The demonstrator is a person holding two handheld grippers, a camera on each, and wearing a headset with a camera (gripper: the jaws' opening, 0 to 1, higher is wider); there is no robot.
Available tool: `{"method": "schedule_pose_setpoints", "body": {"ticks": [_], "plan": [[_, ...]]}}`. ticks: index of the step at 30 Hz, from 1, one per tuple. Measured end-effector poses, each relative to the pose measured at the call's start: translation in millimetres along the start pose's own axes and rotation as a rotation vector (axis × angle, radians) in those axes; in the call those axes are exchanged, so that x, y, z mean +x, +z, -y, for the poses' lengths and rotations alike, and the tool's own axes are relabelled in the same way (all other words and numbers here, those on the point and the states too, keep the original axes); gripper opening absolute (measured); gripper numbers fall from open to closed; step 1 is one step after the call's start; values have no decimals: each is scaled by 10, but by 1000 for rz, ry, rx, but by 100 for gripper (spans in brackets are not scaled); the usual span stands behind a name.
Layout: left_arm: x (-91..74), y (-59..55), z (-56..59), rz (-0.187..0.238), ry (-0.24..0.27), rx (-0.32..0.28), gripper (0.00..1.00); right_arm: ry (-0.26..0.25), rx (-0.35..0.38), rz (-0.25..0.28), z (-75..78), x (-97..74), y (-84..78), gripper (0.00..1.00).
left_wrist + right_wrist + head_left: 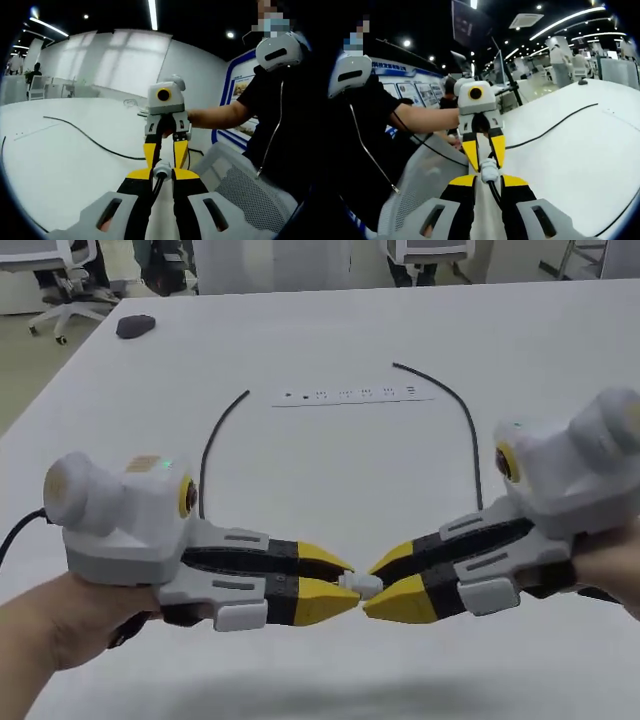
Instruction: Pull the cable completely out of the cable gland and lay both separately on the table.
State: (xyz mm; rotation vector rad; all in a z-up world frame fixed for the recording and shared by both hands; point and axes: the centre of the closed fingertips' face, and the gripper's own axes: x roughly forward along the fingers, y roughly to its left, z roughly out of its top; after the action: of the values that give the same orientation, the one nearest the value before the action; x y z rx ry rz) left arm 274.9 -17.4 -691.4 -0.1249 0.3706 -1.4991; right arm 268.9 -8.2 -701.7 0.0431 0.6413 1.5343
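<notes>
A small white cable gland hangs above the table where the two grippers meet tip to tip. My left gripper comes in from the left and my right gripper from the right, both shut on the gland. A black cable runs out each way from the gland, behind both grippers, and curves away over the white table. In the left gripper view the gland sits between my yellow tips with the cable running back between the jaws. In the right gripper view the gland and cable look the same.
A white power strip lies across the far middle of the table. A dark mouse-like object sits at the far left corner. Office chairs stand beyond the far edge. The person's hands hold both grippers near the front edge.
</notes>
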Motion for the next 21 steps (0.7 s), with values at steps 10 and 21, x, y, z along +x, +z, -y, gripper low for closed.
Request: {"method": "schedule_pose_setpoints", "body": {"ticks": [10, 21], "plan": [[-1, -19, -74, -4, 22, -41, 14, -53, -126, -24, 15, 1, 9, 7], [-29, -73, -184, 19, 53, -372, 14, -302, -730, -229, 87, 71, -12, 7]]}}
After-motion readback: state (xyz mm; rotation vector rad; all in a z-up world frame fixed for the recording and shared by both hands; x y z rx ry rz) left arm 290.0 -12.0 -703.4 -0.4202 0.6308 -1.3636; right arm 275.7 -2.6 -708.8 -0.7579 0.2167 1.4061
